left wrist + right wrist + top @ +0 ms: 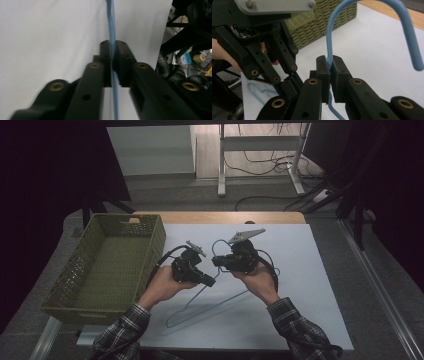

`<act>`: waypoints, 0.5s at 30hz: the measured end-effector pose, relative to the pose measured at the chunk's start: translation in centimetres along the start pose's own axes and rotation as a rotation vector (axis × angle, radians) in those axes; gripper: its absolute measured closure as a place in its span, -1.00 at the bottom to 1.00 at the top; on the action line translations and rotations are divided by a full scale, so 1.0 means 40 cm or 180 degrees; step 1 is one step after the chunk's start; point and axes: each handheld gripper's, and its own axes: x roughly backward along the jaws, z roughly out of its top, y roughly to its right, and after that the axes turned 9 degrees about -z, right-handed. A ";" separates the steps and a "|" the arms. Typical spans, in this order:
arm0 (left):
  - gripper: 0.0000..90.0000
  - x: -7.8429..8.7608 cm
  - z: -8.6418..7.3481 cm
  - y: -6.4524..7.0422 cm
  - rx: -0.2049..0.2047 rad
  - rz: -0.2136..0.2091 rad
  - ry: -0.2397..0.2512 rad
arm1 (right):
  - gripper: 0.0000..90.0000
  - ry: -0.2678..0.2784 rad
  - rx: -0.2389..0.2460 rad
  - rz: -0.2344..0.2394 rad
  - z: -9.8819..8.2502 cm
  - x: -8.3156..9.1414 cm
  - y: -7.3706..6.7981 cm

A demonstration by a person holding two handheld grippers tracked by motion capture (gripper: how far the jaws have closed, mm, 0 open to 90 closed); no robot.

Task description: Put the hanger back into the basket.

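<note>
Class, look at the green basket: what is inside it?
The basket looks empty: its woven floor and inner walls show bare. The near wall hides the strip of floor just behind it, so that part cannot be checked.

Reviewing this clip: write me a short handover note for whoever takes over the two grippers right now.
Left gripper: shut on the blue hanger, on a thin stretch of its wire.
Right gripper: shut on the hanger's neck, just below the hook.
Hanger: held by both grippers over the white mat.
Green basket: at the left of the table, nothing in it.
Done: hanger gripped on both sides.
Left: probably carrying it to the basket; keep both grips steady.
</note>
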 end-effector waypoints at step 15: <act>0.95 0.081 -0.044 0.037 0.0255 0.0203 0.0434 | 0.35 0.0177 0.0003 -0.0135 -0.026 0.092 -0.014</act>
